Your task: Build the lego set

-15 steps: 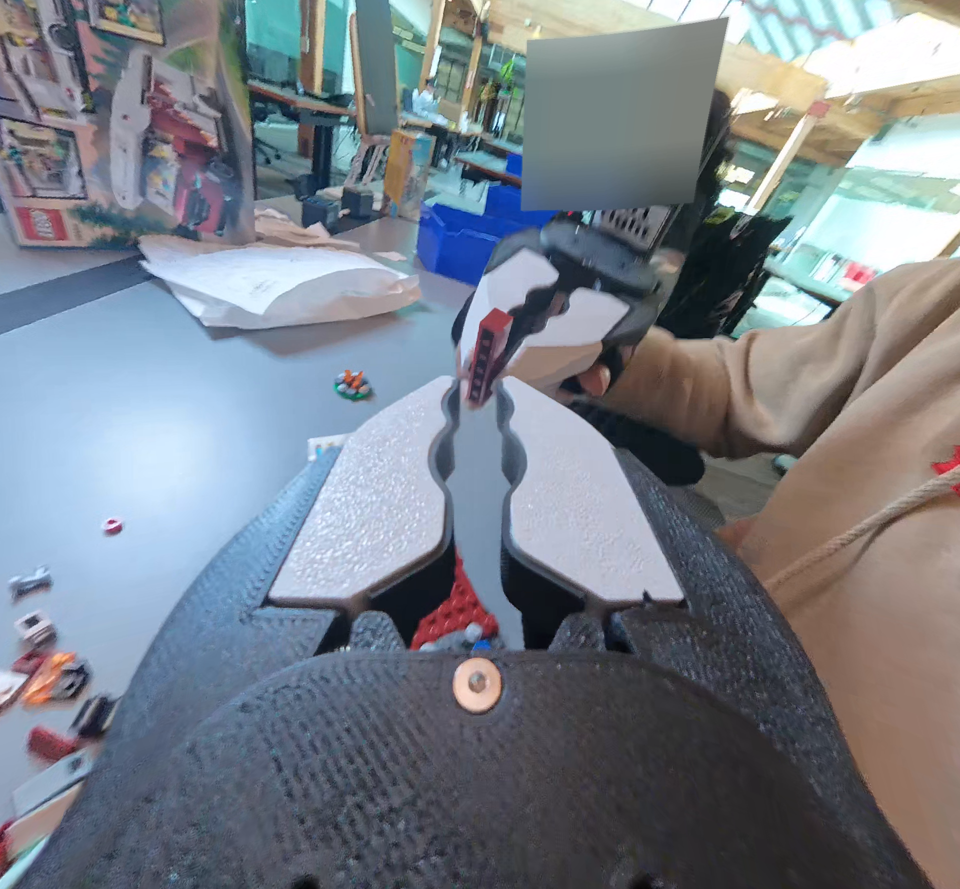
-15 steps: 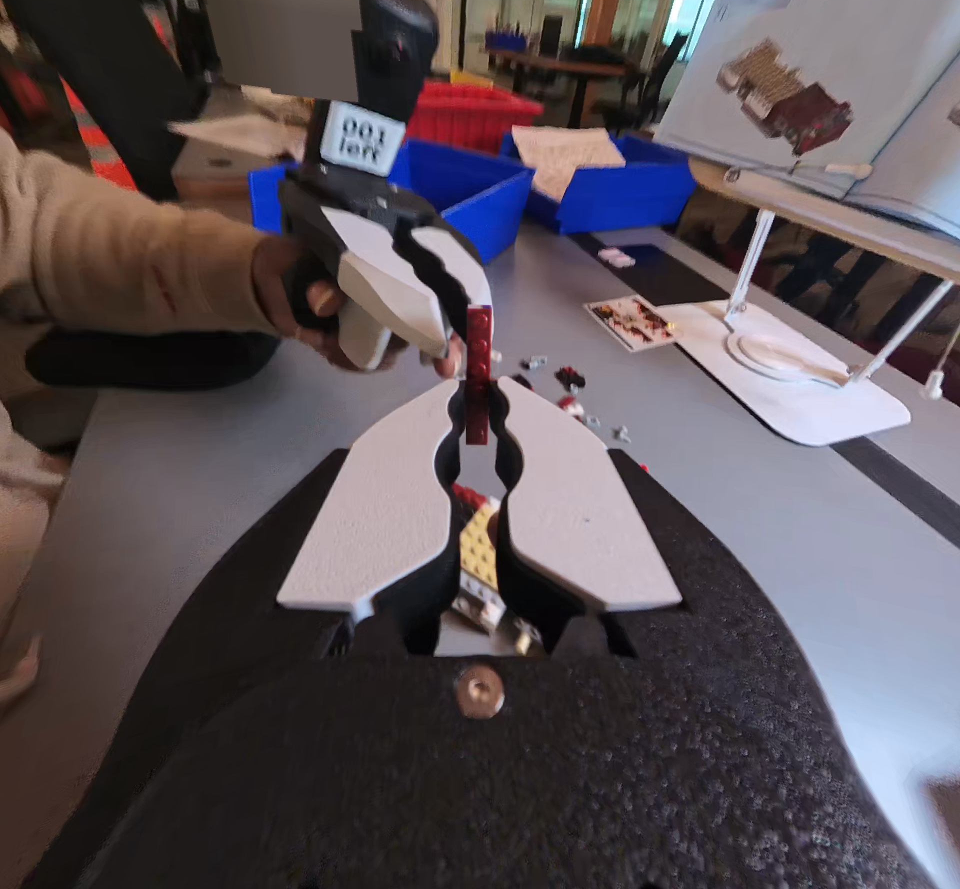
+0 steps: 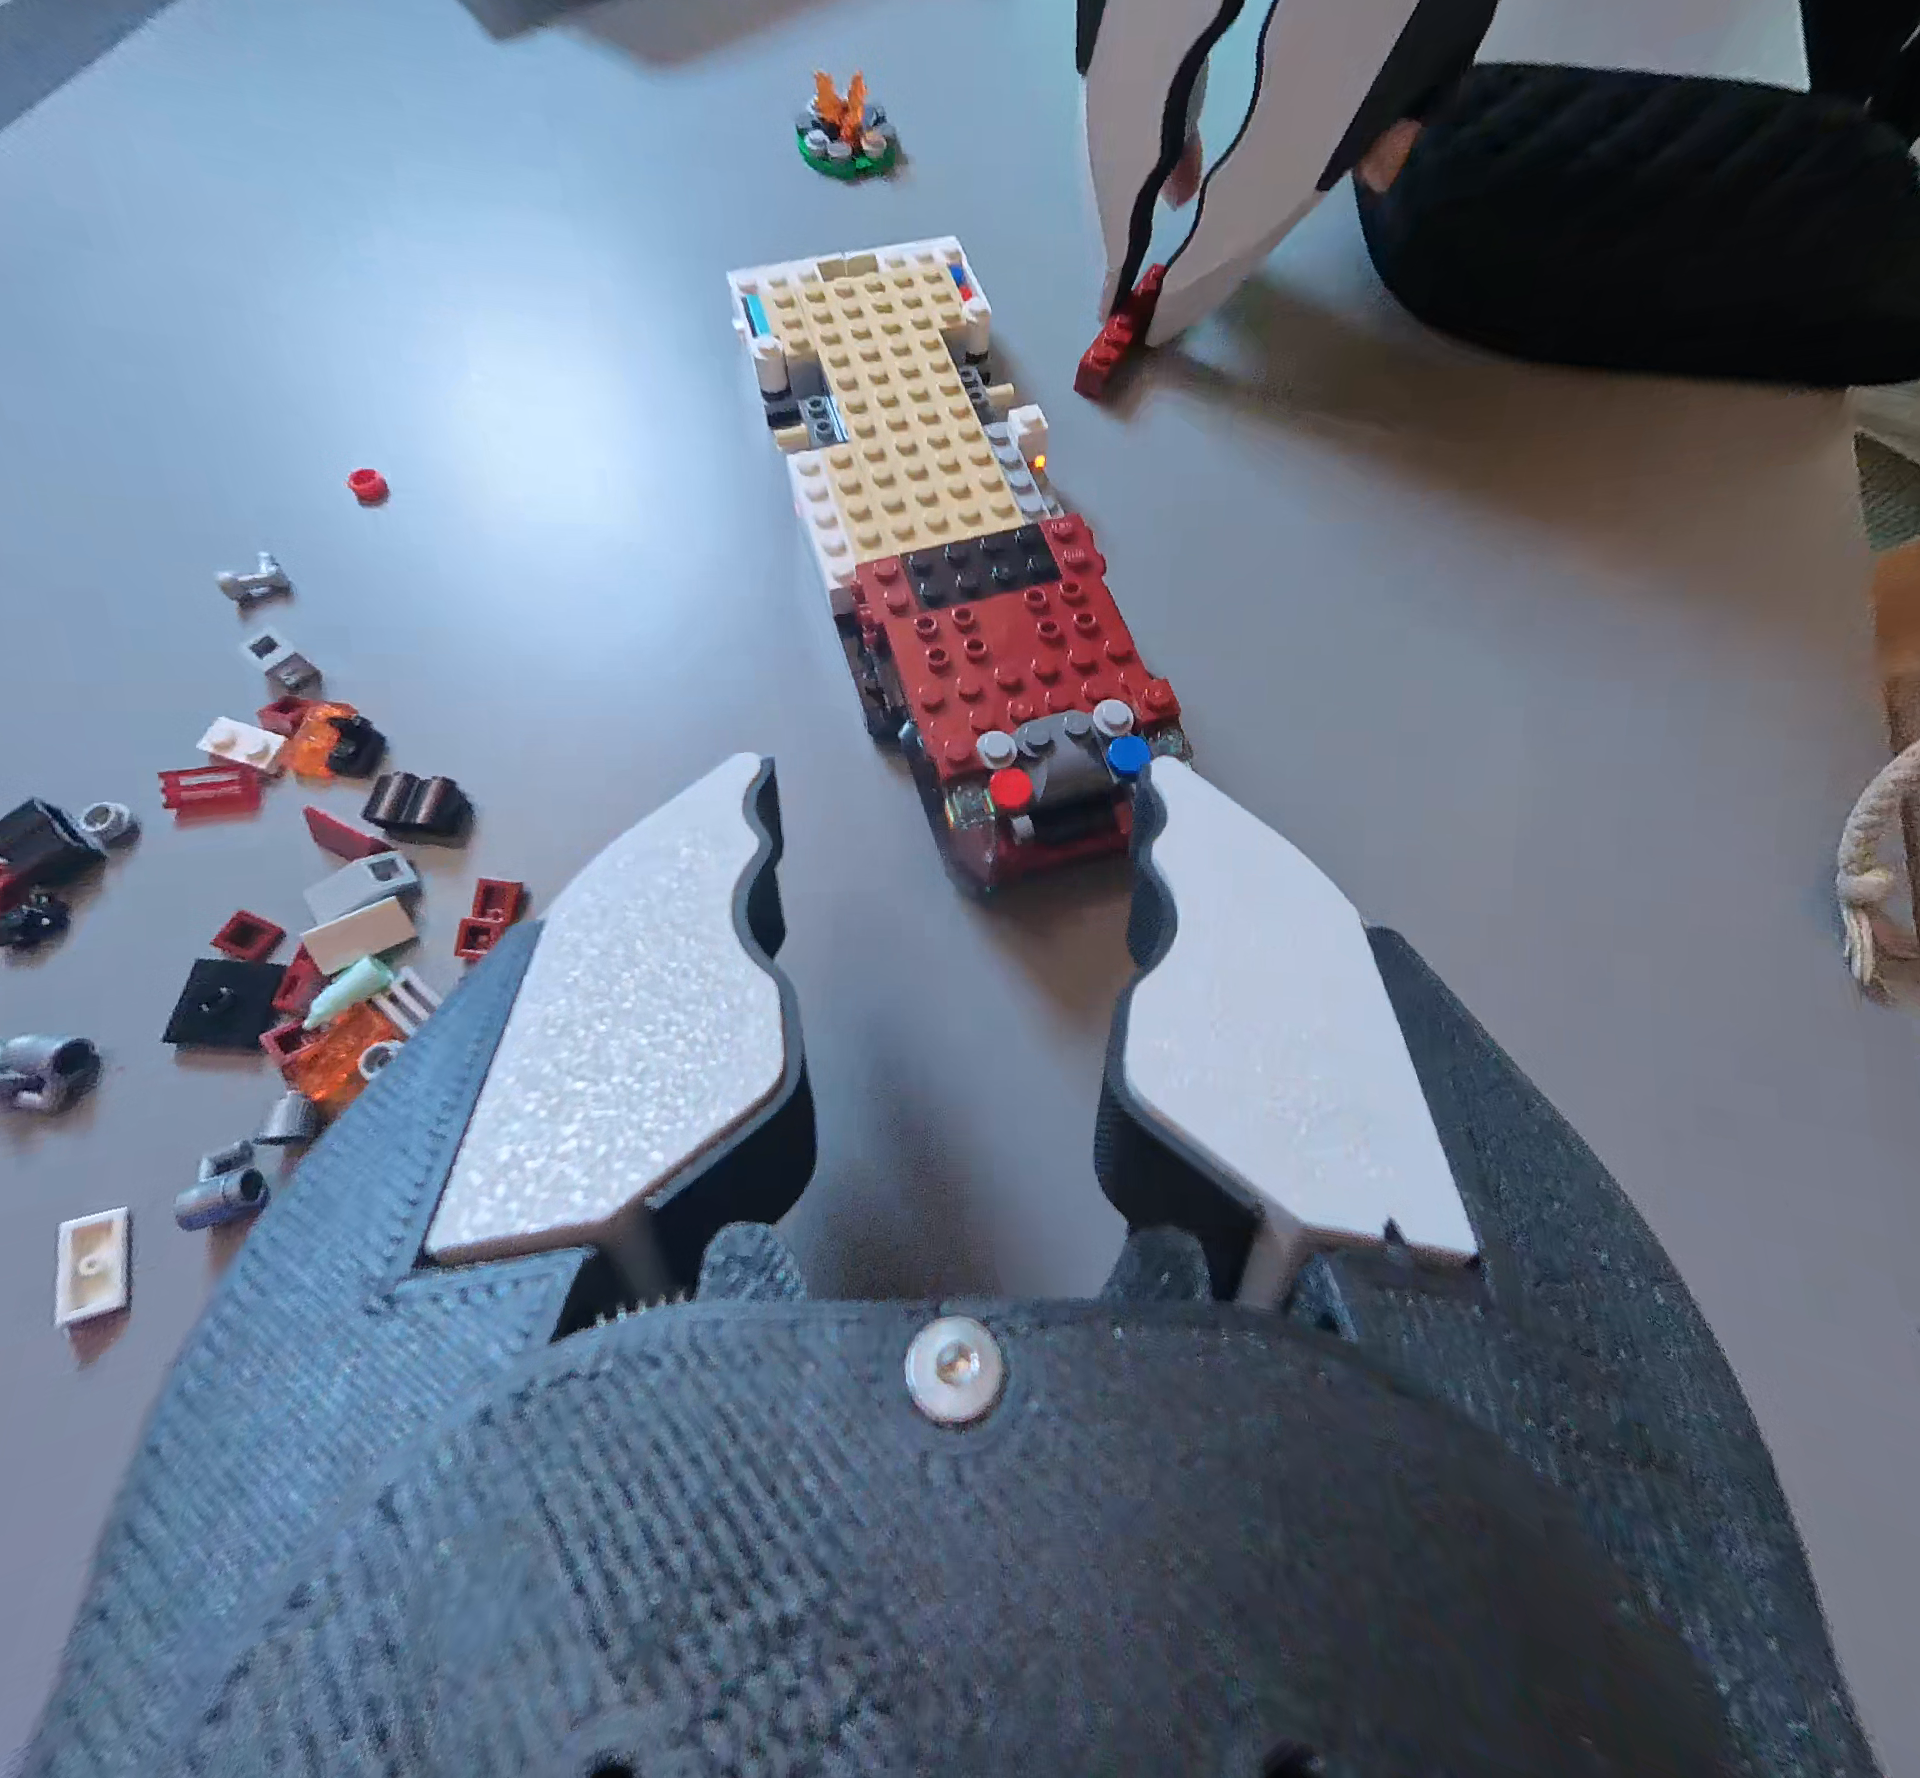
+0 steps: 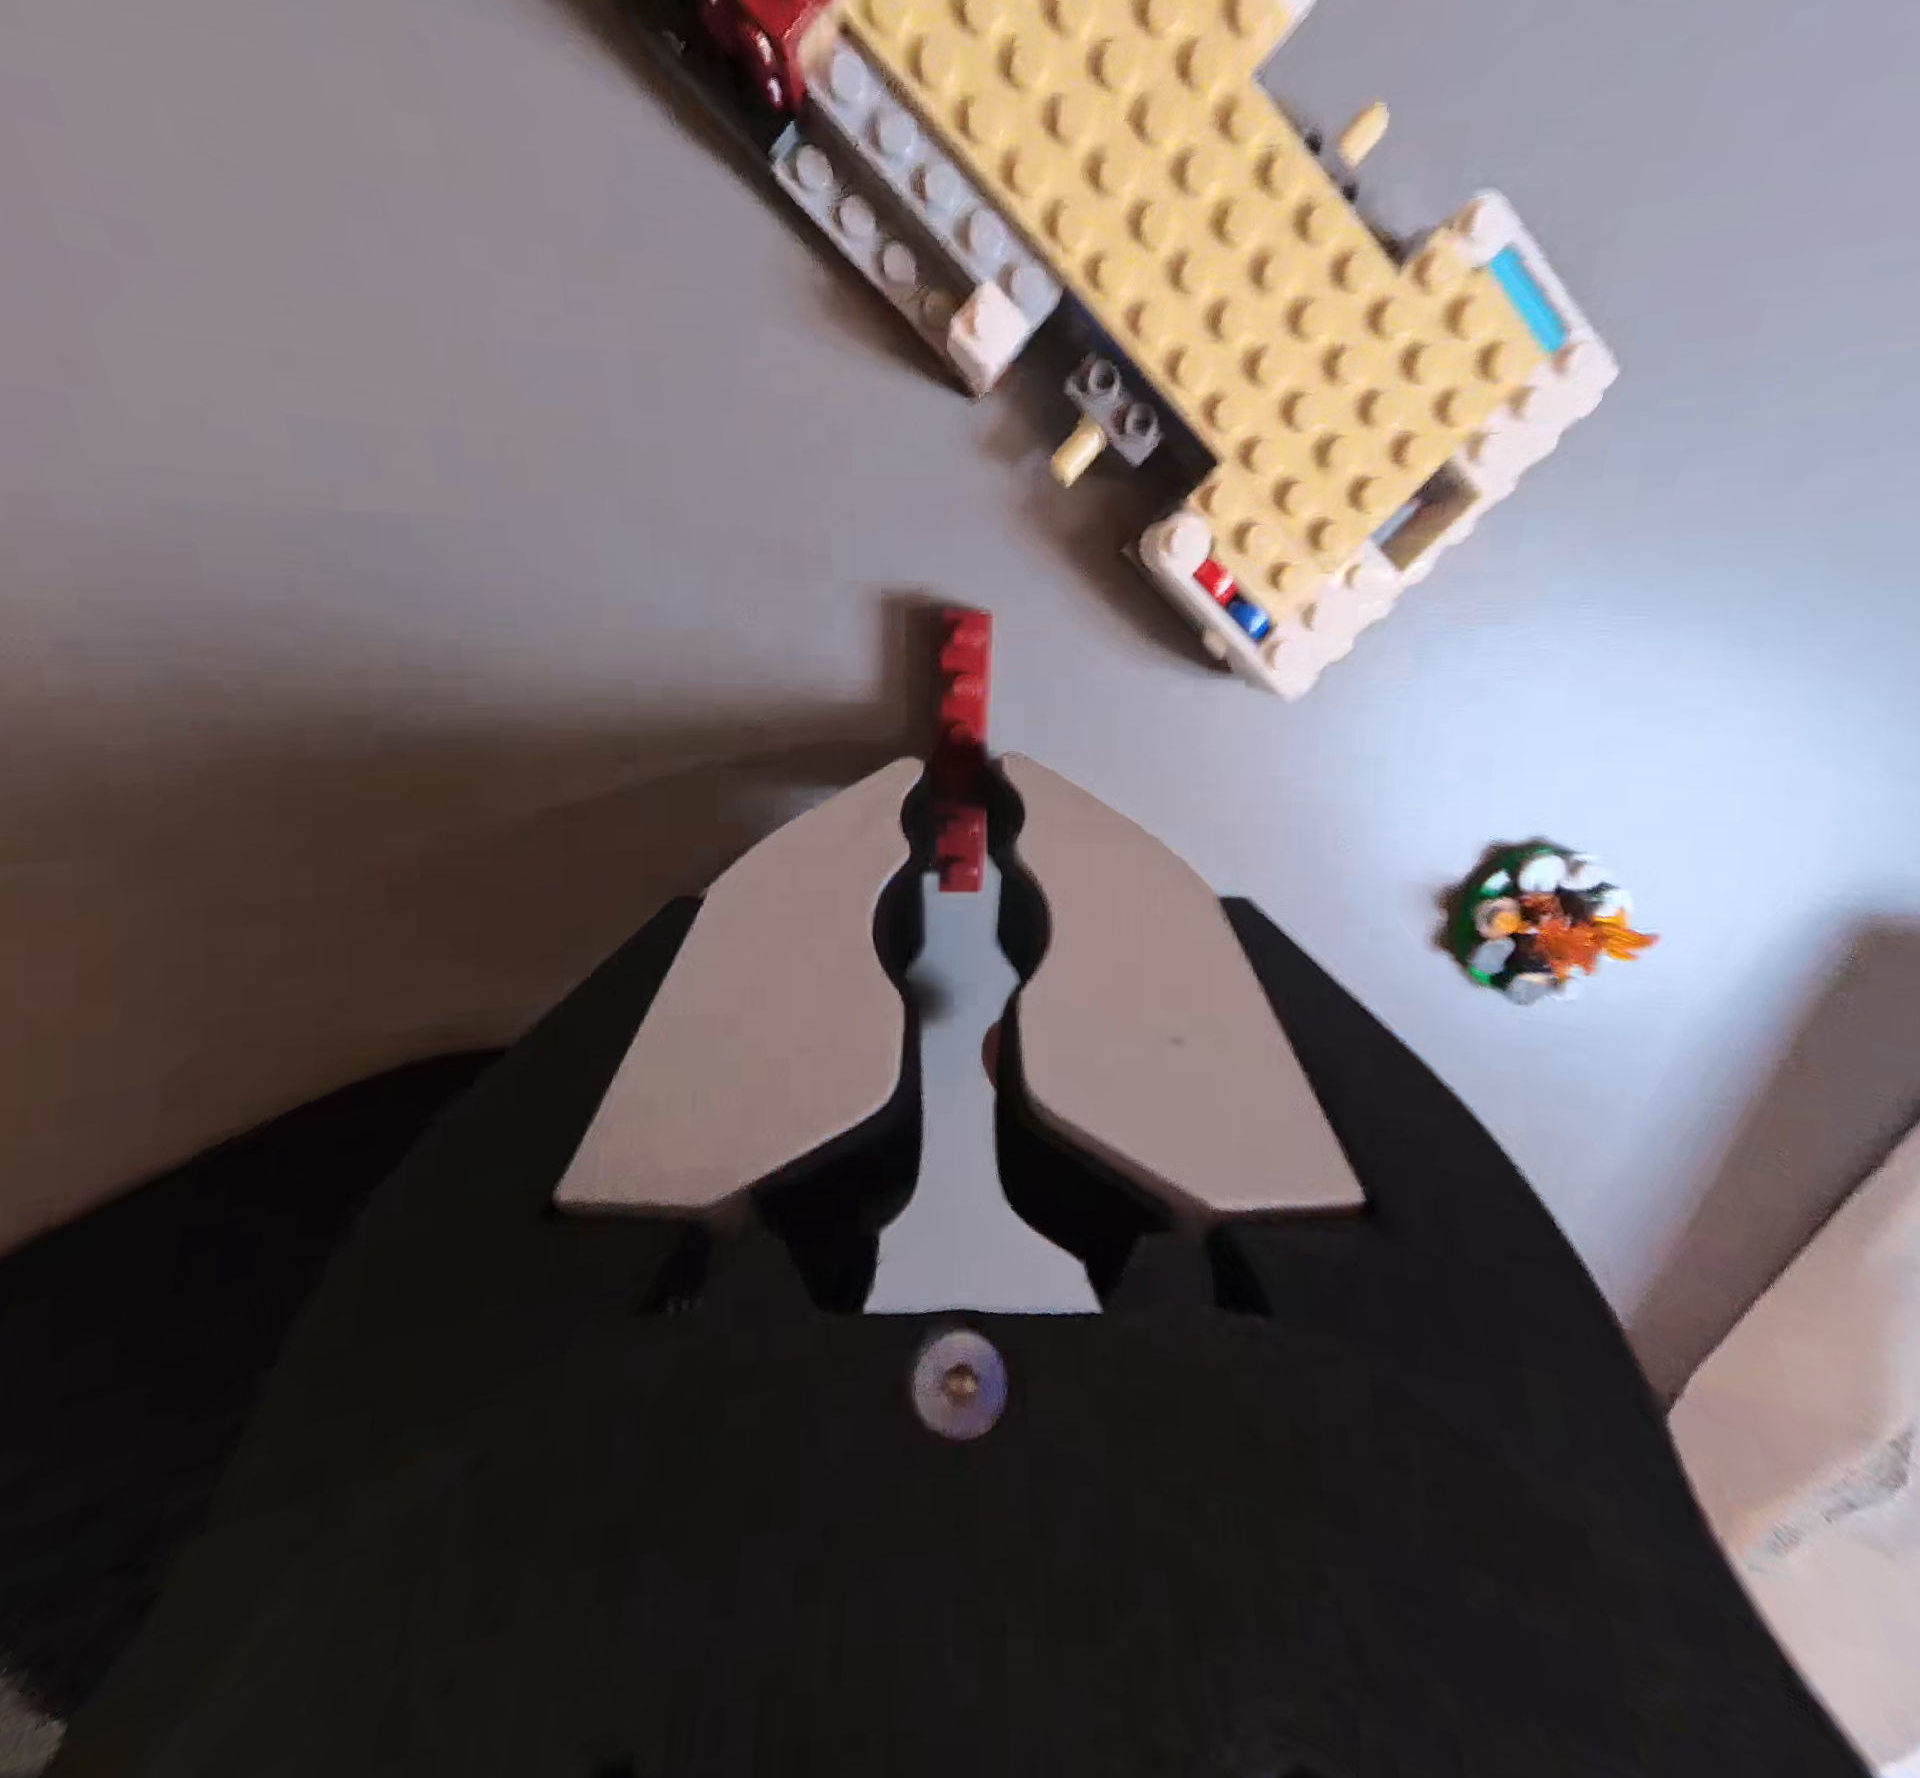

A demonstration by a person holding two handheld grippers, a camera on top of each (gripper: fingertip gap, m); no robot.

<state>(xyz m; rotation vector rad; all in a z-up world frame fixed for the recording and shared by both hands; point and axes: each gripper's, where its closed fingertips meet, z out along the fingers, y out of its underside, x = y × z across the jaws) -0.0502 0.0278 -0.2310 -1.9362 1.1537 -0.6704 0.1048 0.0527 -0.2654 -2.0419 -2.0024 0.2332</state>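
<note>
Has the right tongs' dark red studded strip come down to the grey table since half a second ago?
Yes. The right tongs carried the strip down from mid-air; its far end is now at the table.

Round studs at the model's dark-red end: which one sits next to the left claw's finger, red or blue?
The blue stud, right against the open left claw's right finger; the red stud sits farther in.
</note>
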